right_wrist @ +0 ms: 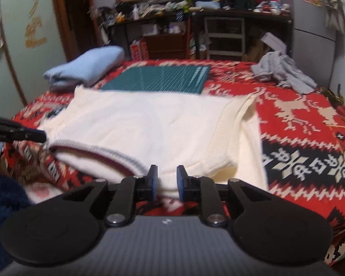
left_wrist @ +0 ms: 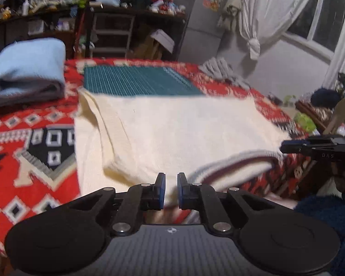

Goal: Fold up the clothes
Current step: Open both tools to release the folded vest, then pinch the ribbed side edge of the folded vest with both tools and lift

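Black tongs (left_wrist: 171,185) slightly parted; cream ribbed-knit sweater (left_wrist: 172,126), possibly pinched; woven blanket (left_wrist: 34,138).

both wrist cams low, near edge, share sweater (left_wrist: 172,126)

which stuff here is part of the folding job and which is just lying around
Part of the job:
cream sweater
left gripper
right gripper
folded blue garment
crumpled grey garment

Just lying about:
green cutting mat
red patterned blanket
cluttered shelves
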Motion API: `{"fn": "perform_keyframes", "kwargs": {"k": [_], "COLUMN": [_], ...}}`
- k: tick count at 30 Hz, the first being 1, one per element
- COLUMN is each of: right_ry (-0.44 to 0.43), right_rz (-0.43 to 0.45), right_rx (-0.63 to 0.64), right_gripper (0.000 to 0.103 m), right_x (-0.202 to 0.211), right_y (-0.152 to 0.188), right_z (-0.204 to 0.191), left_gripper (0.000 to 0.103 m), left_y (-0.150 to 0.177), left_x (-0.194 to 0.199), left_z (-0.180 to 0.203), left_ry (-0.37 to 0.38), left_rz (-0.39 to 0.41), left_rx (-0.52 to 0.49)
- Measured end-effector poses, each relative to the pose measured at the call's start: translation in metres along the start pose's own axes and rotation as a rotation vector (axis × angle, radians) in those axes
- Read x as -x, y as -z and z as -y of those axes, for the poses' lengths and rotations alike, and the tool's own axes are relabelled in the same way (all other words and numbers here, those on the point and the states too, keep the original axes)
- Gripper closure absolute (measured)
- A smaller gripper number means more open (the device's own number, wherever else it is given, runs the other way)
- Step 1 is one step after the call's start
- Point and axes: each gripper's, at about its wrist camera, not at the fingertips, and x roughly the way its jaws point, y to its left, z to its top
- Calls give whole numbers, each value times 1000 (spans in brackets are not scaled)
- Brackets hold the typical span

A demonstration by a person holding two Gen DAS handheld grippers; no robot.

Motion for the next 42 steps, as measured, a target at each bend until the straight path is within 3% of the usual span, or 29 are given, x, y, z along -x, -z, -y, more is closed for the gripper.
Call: {"fn": "perform_keyframes", "kwargs": {"k": [6, 12, 20, 25, 28, 31, 36, 42], "right_ry": [92, 93, 94, 90, 100, 117, 122, 67], "right_rz": [-29, -21, 16, 61, 89, 102, 96, 82], "right_rx": [-42, -71, -113, -146, -172, -221, -344, -546], "right_gripper": [83, 83, 82, 76, 75, 73, 73, 73], "right_x": [-8, -1, 12, 12, 8, 0, -19, -48], "right_y": [0, 17, 10, -9, -23, -37, -56, -67], "right_z": [20, 27, 31, 36, 42, 52, 78, 114], "left_gripper": [93, 93, 92, 75, 74, 73, 73, 73], "left_y": [-6, 8, -1, -28, -47, -64, -78, -79], "left_x": [-17, -7, 9, 12, 7, -4, -24, -51], "left_z": [-16, -21, -18, -19, -28, -51, -95, -134], "left_ry": [-123, -135, -170, -155, -173, -178, -146, -38], "left_rz": [-50, -40, -15, 51, 73, 75, 72, 29], "left_rx": [64, 85, 120, 108, 114, 209, 449, 682]}}
